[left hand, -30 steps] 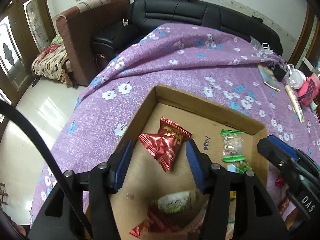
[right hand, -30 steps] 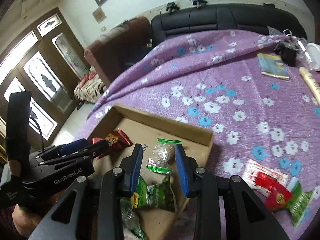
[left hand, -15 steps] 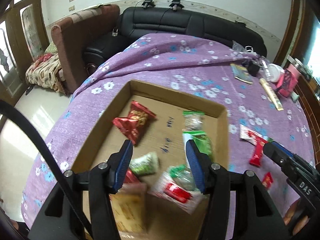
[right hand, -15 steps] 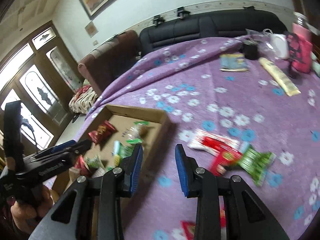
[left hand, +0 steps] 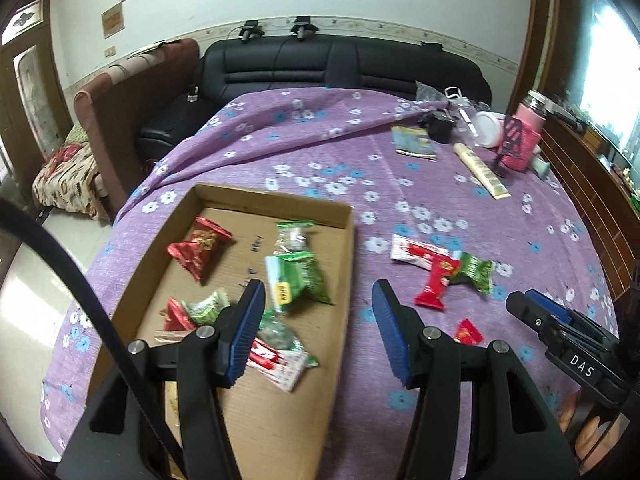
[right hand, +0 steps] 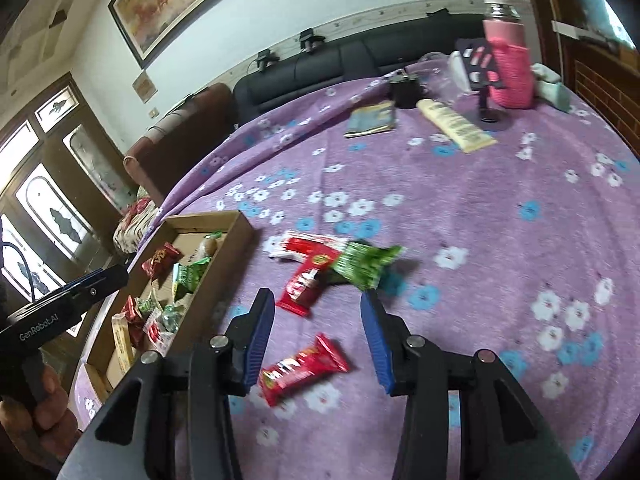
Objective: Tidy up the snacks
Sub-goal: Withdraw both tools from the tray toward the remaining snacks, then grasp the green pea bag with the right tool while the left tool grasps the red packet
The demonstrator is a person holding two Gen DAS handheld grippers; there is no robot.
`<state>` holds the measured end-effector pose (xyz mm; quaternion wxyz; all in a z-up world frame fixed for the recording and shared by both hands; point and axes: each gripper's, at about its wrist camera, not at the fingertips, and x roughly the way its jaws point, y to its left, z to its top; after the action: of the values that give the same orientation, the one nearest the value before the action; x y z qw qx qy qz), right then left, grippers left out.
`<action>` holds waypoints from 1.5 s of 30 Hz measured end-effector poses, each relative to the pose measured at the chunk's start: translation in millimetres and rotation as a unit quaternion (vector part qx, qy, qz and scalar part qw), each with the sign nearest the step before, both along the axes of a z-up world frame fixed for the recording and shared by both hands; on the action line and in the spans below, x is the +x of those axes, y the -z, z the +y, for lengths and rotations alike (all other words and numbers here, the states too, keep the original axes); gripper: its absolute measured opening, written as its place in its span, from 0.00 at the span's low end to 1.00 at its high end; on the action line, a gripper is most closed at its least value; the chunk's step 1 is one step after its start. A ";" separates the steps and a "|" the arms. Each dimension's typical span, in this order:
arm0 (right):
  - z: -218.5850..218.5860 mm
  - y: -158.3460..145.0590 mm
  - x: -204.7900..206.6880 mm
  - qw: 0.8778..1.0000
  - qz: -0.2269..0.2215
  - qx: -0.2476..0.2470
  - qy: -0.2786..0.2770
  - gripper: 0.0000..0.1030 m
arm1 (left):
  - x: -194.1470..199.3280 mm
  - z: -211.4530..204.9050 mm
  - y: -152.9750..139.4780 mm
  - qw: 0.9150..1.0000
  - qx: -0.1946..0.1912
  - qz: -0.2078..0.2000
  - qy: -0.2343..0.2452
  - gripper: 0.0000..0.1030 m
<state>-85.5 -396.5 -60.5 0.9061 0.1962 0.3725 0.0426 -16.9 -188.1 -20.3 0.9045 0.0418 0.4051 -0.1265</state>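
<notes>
A shallow cardboard box (left hand: 272, 200) on the purple flowered cloth holds several snacks, among them a red bag (left hand: 200, 248) and a green bag (left hand: 300, 280). My left gripper (left hand: 318, 292) hangs open over the box's right wall with nothing between its fingers. Right of the box lie a white-and-red packet (right hand: 308, 246), a red bar (right hand: 306, 280), a green packet (right hand: 364, 264) and a small red packet (right hand: 302, 368). My right gripper (right hand: 316, 296) hovers above the small red packet. Its jaws are opening and the pads touch nothing.
At the far right of the table stand a pink bottle (right hand: 508, 68), a cream tube (right hand: 456, 126), a booklet (right hand: 372, 120) and small clutter. A black sofa (left hand: 340, 64) and a brown armchair (left hand: 132, 92) stand behind the table. A wooden cabinet borders its right side.
Both grippers have swung right, away from the box. The right one left the box's near corner for the loose snacks on the cloth, and its jaws have widened. The left one pulled back and up.
</notes>
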 end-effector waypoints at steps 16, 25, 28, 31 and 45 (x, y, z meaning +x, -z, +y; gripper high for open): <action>-37.6 3.9 -30.6 1.000 0.002 0.000 0.028 0.44 | -23.3 -32.0 9.1 0.998 -0.018 0.030 0.055 0.58; -42.4 3.4 -29.9 1.000 0.001 -0.007 0.029 0.44 | -34.6 -55.4 29.9 0.992 -0.027 0.059 0.109 0.58; -45.2 3.6 -28.4 1.000 0.001 -0.004 0.030 0.44 | -35.1 -61.6 39.0 0.990 -0.025 0.073 0.119 0.58; -46.4 3.1 -26.6 1.000 0.001 -0.004 0.029 0.44 | -35.5 -66.9 45.5 0.988 -0.024 0.082 0.129 0.58; -29.9 11.6 19.9 0.995 0.016 -0.060 -0.075 0.49 | -28.5 -94.2 70.1 0.975 -0.020 0.123 0.181 0.58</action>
<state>-65.6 -426.4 -72.1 0.9042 0.1132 0.4029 0.0851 -45.4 -282.2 -90.4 0.8102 0.0806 0.4967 -0.3007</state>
